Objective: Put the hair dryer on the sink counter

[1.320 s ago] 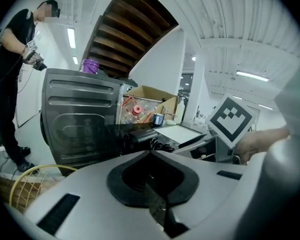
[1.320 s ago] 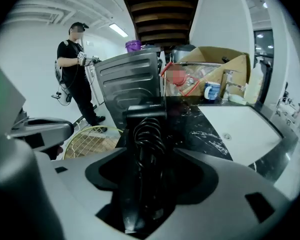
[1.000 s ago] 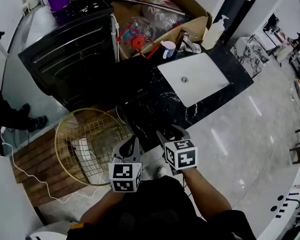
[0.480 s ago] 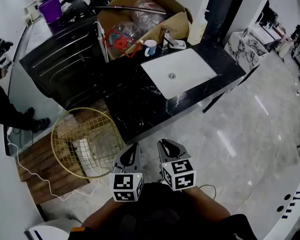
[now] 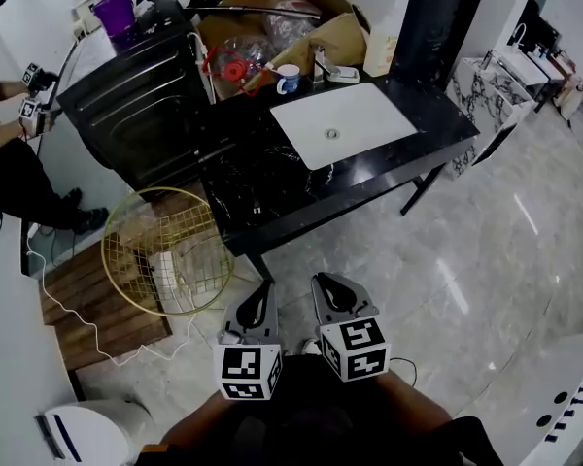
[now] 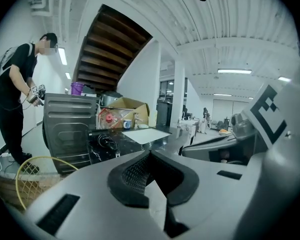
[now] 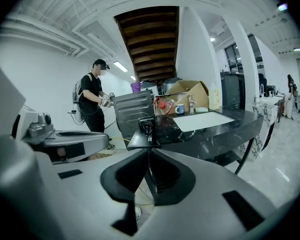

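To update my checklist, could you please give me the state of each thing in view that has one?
hair dryer: lying on the counter, not held.
left gripper: fingers shut, empty.
right gripper: fingers closing, nothing between them.
cardboard box: open, filled.
mug: upright.
sink: empty.

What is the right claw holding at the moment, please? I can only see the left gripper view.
Observer: Nothing. The right claw is closing, with nothing between its jaws.
Operator: Thank you. Is the wire basket empty?
Observer: No, from the head view a white item lies inside it; I cannot tell what it is.
Operator: And the white patch on the counter?
Observer: A flat white sink with a drain in it.
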